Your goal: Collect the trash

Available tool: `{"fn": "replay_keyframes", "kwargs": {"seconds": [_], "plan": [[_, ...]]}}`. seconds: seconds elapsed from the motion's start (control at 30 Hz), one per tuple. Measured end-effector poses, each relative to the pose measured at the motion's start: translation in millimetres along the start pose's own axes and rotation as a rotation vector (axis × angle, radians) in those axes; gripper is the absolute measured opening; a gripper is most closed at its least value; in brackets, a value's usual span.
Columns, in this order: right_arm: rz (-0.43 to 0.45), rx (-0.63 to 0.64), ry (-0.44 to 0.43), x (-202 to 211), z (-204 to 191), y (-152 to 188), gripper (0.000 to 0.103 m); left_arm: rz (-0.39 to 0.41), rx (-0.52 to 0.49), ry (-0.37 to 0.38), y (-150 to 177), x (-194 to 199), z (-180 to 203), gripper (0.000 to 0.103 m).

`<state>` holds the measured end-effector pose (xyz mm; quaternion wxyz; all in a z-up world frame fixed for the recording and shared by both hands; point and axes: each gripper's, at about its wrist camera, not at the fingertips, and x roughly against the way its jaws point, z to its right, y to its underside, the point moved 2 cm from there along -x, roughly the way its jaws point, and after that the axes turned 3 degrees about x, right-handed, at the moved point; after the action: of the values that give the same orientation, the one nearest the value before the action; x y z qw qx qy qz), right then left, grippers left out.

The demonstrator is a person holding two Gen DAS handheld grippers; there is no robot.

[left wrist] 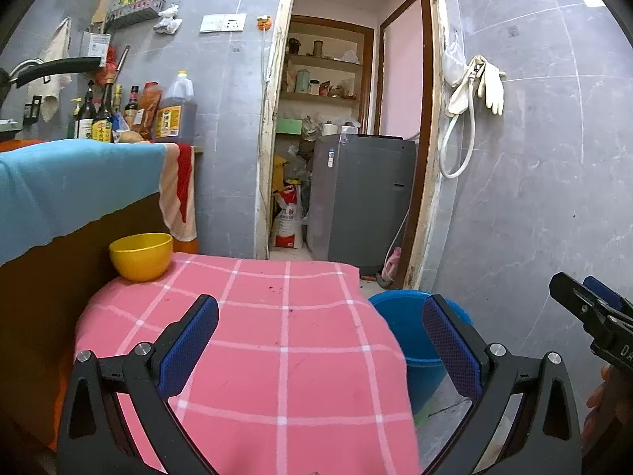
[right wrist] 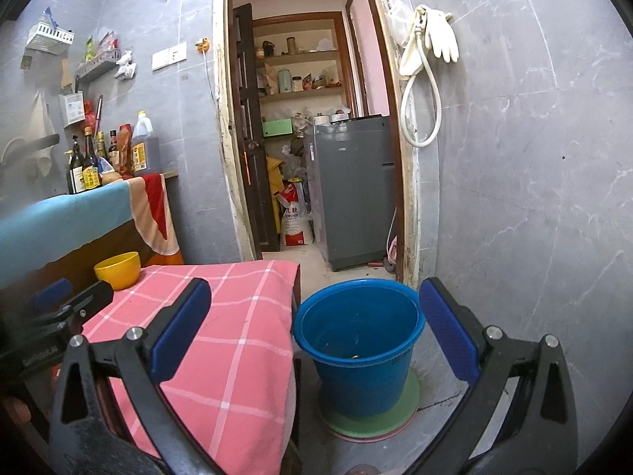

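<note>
We see a blue bucket standing upright on the floor, just right of the pink checked surface. It is round, with a rolled rim, walls tapering toward the base, and its mouth open. It rests on a flat green disc with a pinkish edge. Inside, the bucket looks almost empty: only a few small scraps lie at the bottom, too small to identify. From the left wrist view the bucket shows partly behind the cloth's corner.
</note>
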<state>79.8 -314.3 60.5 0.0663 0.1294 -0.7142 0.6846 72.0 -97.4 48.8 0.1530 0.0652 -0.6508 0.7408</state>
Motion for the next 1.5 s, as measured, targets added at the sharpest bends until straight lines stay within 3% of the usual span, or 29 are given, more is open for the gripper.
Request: {"fn": "replay_keyframes", "kwargs": {"seconds": [0.37, 0.8, 1.5], "plan": [[-0.001, 0.023, 0.005, 23, -16, 26, 0.102, 0.007, 0.020, -0.031, 29, 24, -15, 0.101], [-0.025, 0.042, 0.017, 20, -23, 54, 0.102, 0.013, 0.008, -0.074, 57, 26, -24, 0.101], [-0.044, 0.034, 0.018, 17, -23, 67, 0.102, 0.037, -0.009, -0.099, 67, 27, -26, 0.101]]}}
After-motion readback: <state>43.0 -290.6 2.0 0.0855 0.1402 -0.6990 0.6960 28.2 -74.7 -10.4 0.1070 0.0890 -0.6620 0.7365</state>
